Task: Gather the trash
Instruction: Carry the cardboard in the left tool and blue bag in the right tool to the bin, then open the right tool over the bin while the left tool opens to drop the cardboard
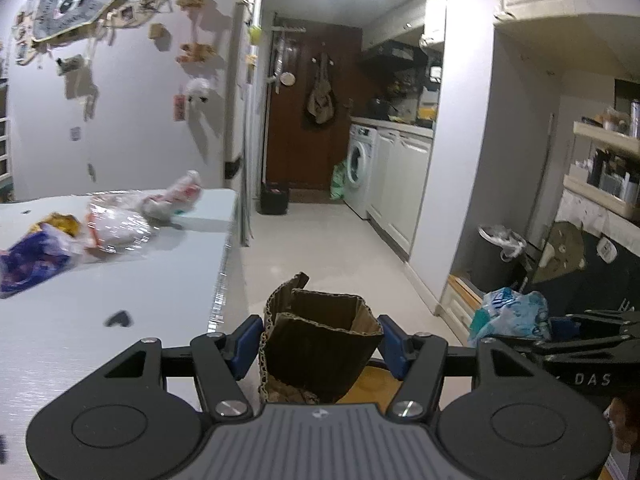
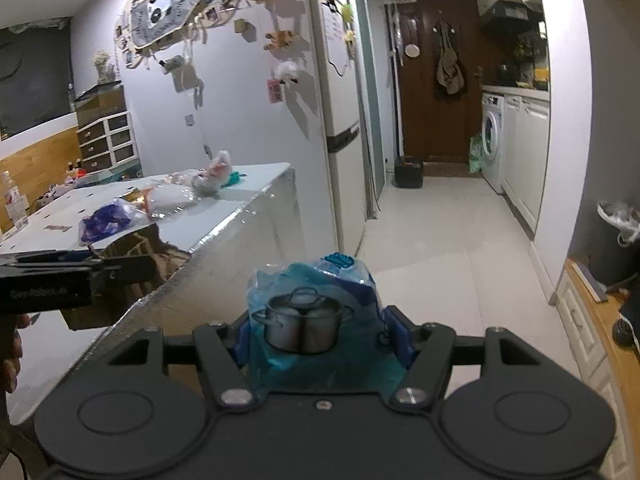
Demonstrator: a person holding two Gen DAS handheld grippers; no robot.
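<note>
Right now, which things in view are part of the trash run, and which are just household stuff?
Job:
- brown corrugated cardboard piece, in left gripper
- blue plastic bag with pot picture, in right gripper
- crumpled plastic wrappers on white table
- dark lined bin

Lying about:
- white washing machine
- hanging bag

Open floor ahead; table left, bin right.

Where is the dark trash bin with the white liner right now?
The dark trash bin stands on the floor at right, against the grey wall past the white cabinets.
</note>
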